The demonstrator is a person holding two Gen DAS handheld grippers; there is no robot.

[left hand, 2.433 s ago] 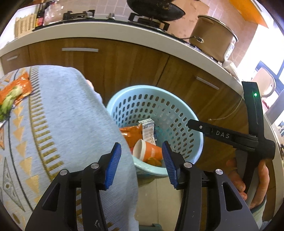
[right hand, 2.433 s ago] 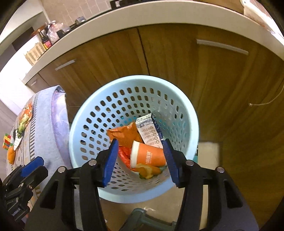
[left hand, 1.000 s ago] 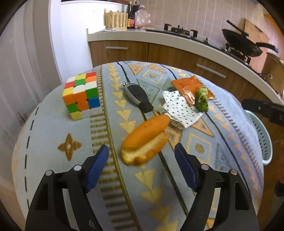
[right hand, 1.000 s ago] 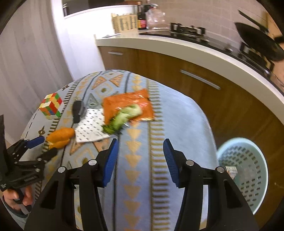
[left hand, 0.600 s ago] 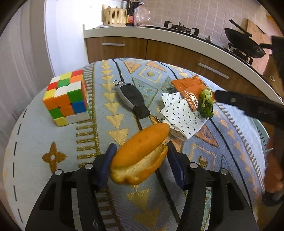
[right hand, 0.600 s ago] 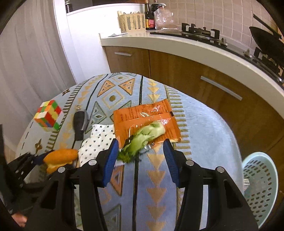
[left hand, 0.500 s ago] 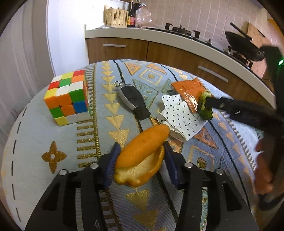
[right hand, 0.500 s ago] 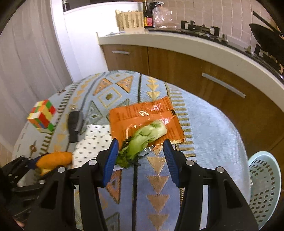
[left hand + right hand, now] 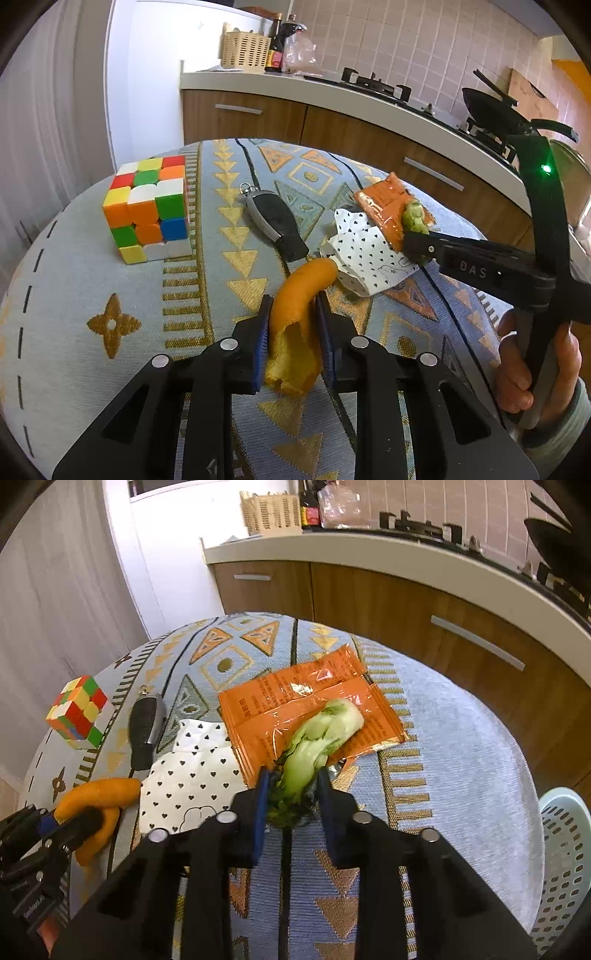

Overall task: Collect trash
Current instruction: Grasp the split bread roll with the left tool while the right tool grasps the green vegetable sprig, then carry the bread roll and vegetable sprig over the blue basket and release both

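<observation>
On the patterned tablecloth (image 9: 92, 280), my left gripper (image 9: 293, 330) is closing its jaws on an orange peel (image 9: 301, 291), and the blue pads squeeze it from both sides. My right gripper (image 9: 291, 797) is closing too, its pads pressing the leafy end of a green vegetable (image 9: 321, 734). That vegetable lies on an orange snack wrapper (image 9: 288, 698). A white polka-dot napkin (image 9: 188, 775) sits crumpled between the peel (image 9: 99, 790) and the wrapper. The right gripper (image 9: 412, 240) also shows in the left wrist view, on the vegetable (image 9: 415, 219).
A Rubik's cube (image 9: 149, 208) and a black key fob (image 9: 275, 225) lie at the table's left side. A light blue perforated basket (image 9: 565, 849) stands on the floor off the right edge. Wooden cabinets (image 9: 406, 605) under a counter run behind the table.
Both grippers came from over the basket to the table. The left jaws narrowed around the orange peel and folded it. The right gripper sank toward the vegetable and its jaws narrowed on it.
</observation>
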